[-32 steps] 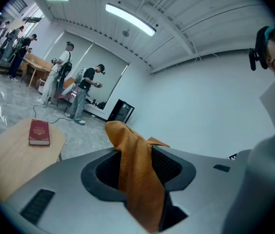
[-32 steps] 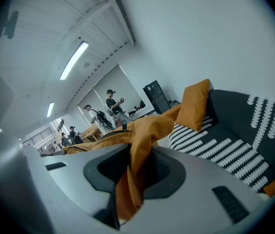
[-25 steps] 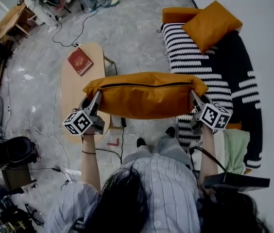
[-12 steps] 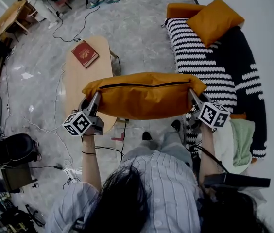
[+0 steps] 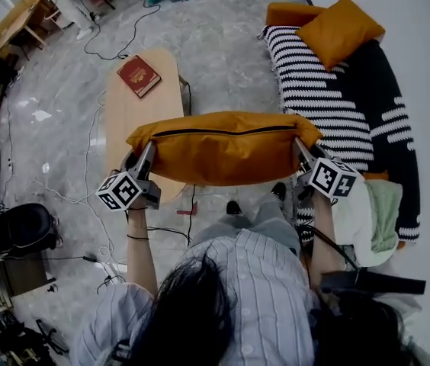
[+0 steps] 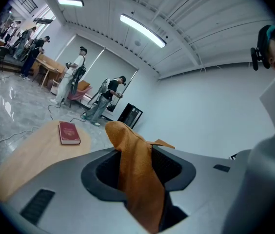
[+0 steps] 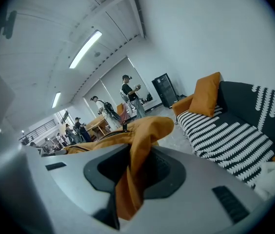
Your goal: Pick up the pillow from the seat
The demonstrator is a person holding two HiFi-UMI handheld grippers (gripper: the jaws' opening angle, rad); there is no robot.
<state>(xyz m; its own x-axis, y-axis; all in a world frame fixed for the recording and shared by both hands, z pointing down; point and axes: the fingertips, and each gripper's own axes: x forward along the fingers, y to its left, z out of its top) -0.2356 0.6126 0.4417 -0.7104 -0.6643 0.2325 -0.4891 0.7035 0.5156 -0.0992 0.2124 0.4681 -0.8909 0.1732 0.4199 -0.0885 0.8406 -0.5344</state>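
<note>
An orange pillow with a dark zip hangs in the air in front of the person, stretched between both grippers. My left gripper is shut on its left corner, and orange fabric fills the jaws in the left gripper view. On the other side my right gripper is shut on the right corner, with pinched fabric showing in the right gripper view. The seat is a sofa under a black-and-white striped cover at the right. A second orange pillow leans at its far end.
A low wooden table with a red book stands left of the sofa. Cables trail over the grey floor. A pale green cloth lies on the sofa's near end. Several people stand at the room's far side.
The held pillow and both grippers kept their place in the view. Sofa, table and book have slid away and to the right, so the person has shifted relative to them.
</note>
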